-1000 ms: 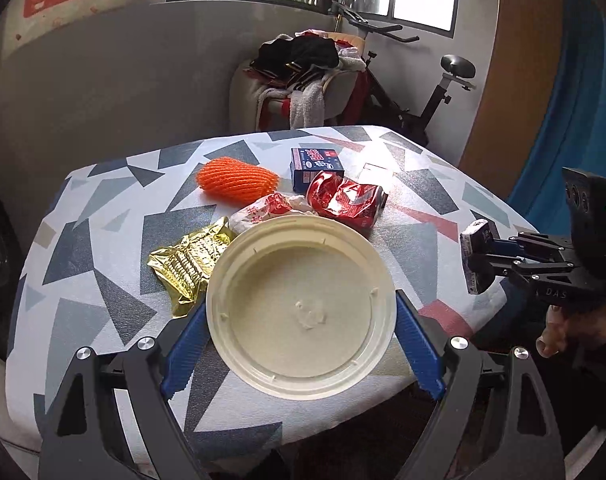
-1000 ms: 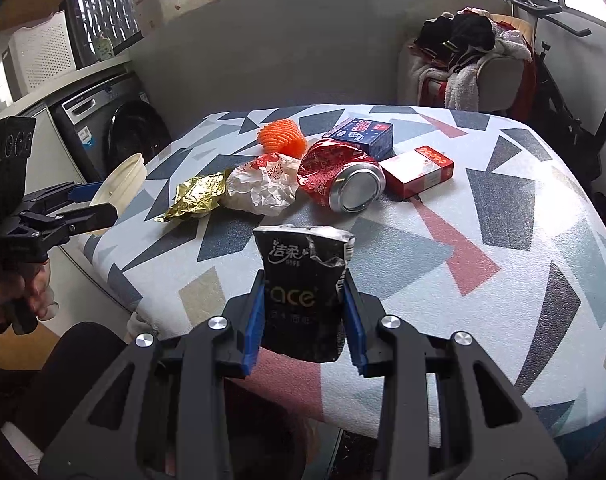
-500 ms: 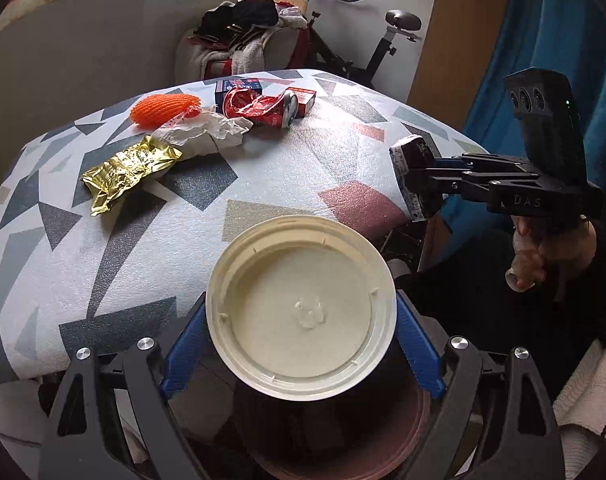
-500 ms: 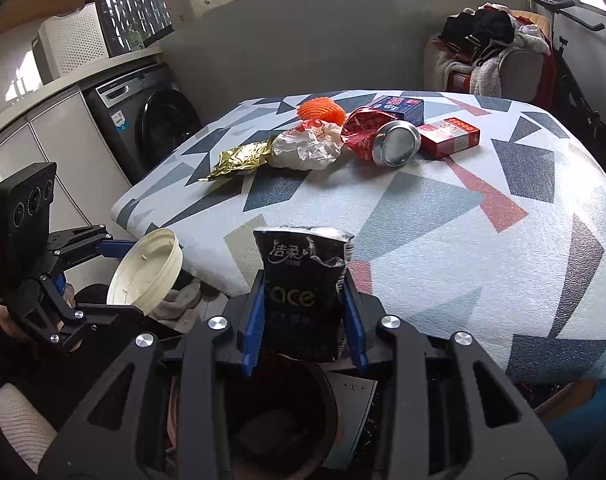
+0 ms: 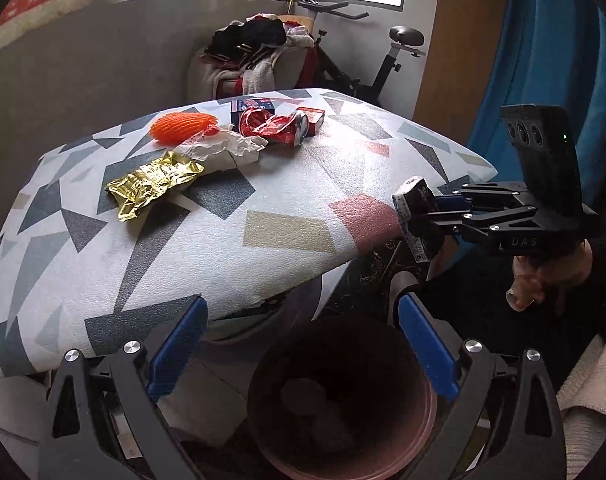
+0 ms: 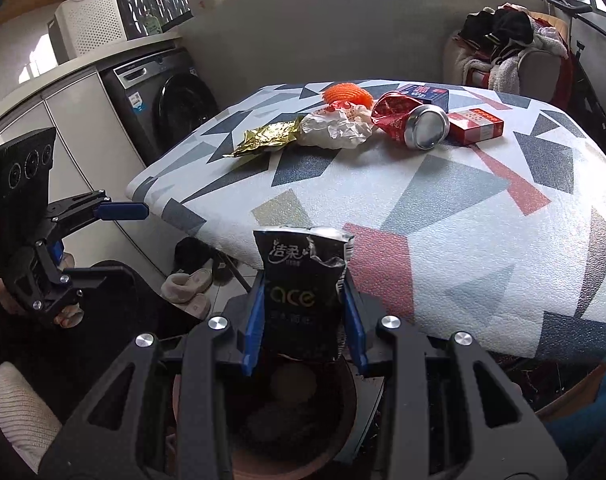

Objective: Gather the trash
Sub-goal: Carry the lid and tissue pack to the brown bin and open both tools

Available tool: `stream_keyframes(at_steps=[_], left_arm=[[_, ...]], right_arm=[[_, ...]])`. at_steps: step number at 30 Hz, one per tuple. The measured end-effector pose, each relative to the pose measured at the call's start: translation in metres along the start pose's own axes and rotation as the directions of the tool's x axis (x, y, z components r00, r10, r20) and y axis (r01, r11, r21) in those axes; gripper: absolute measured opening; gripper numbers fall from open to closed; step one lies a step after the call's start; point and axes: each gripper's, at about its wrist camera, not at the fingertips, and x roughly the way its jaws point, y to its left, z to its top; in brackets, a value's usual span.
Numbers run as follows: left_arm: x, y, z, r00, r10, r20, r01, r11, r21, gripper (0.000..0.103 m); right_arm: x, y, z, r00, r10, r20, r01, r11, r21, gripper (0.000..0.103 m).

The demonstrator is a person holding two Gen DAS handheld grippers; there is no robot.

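From the left wrist, the left gripper (image 5: 299, 348) hangs over the dark bin (image 5: 339, 400) with its jaws opening and nothing between them, probably so whatever it carried could fall in; a pale round thing shows dimly at the bin's bottom. From the right wrist, the right gripper (image 6: 303, 320) is clamped on a torn black tissue packet (image 6: 303, 280), held upright right above the bin's mouth, apparently ready to drop. More trash lies well apart on the table (image 6: 463, 216): a crushed can (image 6: 411, 124), a gold wrapper (image 6: 269, 136) and crumpled paper (image 6: 335, 128).
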Motion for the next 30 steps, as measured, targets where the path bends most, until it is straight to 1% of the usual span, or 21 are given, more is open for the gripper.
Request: stream_keyframes(at_steps=[3, 6, 11, 13, 16, 21, 28, 30], left_arm=[[-0.010, 0.015, -0.002, 0.999, 0.038, 0.039, -0.036, 0.998, -0.051, 0.094], [-0.017, 0.027, -0.007, 0.996, 0.062, 0.068, -0.054, 0.992, -0.117, 0.094], [-0.019, 0.033, -0.011, 0.989, 0.120, 0.082, -0.105, 0.980, -0.169, 0.095], [-0.019, 0.033, -0.012, 0.990, 0.113, 0.082, -0.098, 0.981, -0.169, 0.095], [-0.014, 0.030, -0.012, 0.993, 0.102, 0.060, -0.092, 0.984, -0.151, 0.095], [-0.007, 0.026, -0.012, 0.994, 0.099, 0.044, -0.092, 0.987, -0.131, 0.095], [-0.004, 0.039, -0.014, 0.996, 0.090, 0.027, -0.083, 0.978, -0.193, 0.095], [-0.006, 0.040, -0.014, 0.996, 0.089, 0.031, -0.081, 0.976, -0.202, 0.095]], right_arm=[[0.007, 0.006, -0.003, 0.999, 0.012, -0.035, -0.013, 1.000, -0.024, 0.037], [0.018, 0.011, -0.006, 0.996, 0.017, -0.085, -0.021, 0.998, -0.051, 0.037], [0.036, 0.024, -0.012, 0.985, 0.030, -0.168, -0.047, 0.994, -0.102, 0.038], [0.041, 0.029, -0.015, 0.981, 0.033, -0.192, -0.056, 0.992, -0.116, 0.038], [0.047, 0.032, -0.017, 0.975, 0.032, -0.220, -0.061, 0.990, -0.126, 0.038], [0.052, 0.034, -0.020, 0.970, 0.031, -0.242, -0.064, 0.989, -0.132, 0.040], [0.054, 0.039, -0.022, 0.965, 0.026, -0.259, -0.068, 0.986, -0.154, 0.041], [0.054, 0.040, -0.022, 0.965, 0.022, -0.261, -0.064, 0.986, -0.155, 0.044]])
